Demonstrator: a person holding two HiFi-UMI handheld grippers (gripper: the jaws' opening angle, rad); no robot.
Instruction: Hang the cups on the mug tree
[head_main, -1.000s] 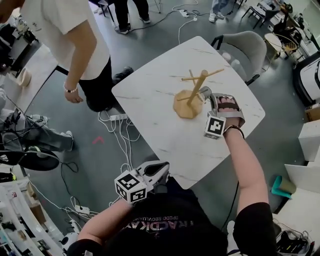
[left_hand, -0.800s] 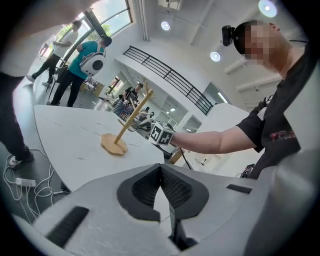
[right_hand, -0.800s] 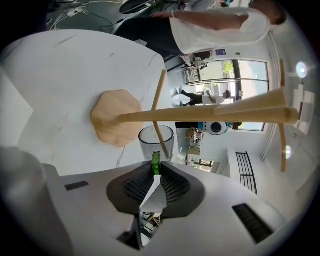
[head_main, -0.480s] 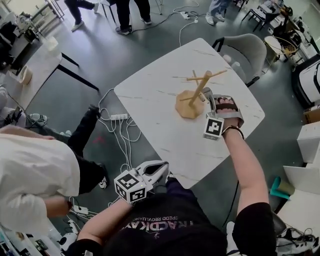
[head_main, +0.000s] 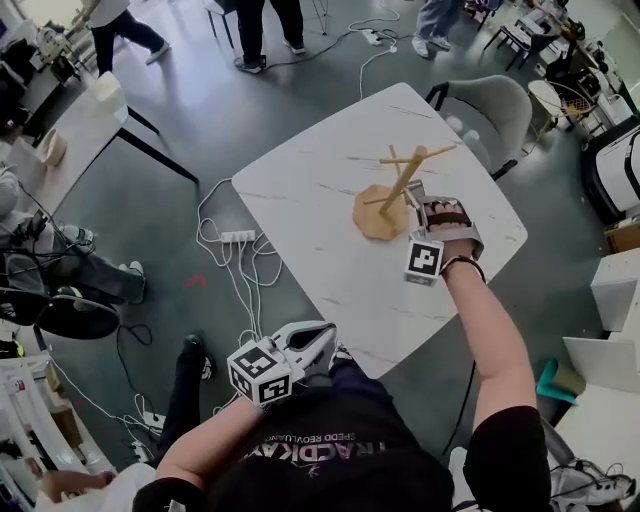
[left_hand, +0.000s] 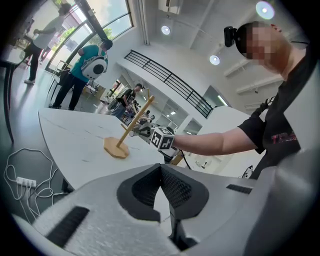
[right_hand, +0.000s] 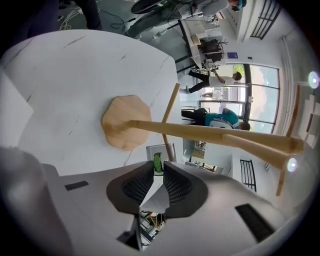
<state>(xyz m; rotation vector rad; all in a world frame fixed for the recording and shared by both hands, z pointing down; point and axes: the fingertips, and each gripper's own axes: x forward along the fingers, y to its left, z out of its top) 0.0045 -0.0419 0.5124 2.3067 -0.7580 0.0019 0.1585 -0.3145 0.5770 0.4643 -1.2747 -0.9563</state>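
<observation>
Mug tree (head_main: 397, 188) stands on the surface (head_main: 300, 190), in its right half, base (head_main: 376, 214) flat on the top. Right tongs (head_main: 413, 192) sit over the surface, just right of the trunk, close by the lower pegs. In the right gripper view I see the trunk crossing directly ahead of the tips, with the base beyond to the left. Left tongs (head_main: 318, 345) are off the surface, past its near edge, close to the body and well apart from the tree. Chair (head_main: 495, 100) is behind the far right corner. Power strip (head_main: 238, 236) and cables are on the floor, left of the surface. Second table (head_main: 75, 125) is far left. People (head_main: 262, 25) stand beyond the far edge.
</observation>
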